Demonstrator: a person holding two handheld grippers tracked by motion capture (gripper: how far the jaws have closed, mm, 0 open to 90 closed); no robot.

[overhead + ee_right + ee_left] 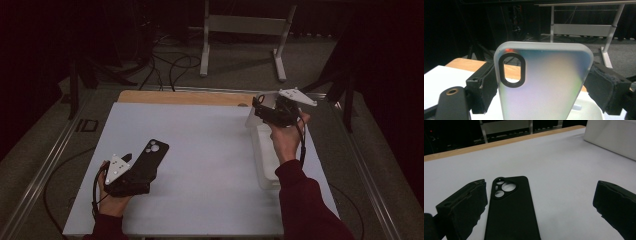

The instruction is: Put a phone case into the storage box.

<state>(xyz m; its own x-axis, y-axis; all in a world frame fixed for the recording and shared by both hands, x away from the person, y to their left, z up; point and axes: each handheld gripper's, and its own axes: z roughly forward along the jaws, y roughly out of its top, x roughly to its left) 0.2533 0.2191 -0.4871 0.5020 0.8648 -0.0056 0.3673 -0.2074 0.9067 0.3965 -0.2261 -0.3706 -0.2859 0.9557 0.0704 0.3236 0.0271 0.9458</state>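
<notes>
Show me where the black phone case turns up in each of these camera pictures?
High view: black phone case lies left of centre on the white table, just ahead of the left gripper.
Left gripper view: it lies flat at bottom centre, near the left jaw.
Right gripper view: not in it.
Shared landmark: the table's wooden far edge.

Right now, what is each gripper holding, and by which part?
The right gripper clamps a translucent phone case across its long side edges. The left gripper holds nothing; the black phone case lies between its open jaws.
</notes>
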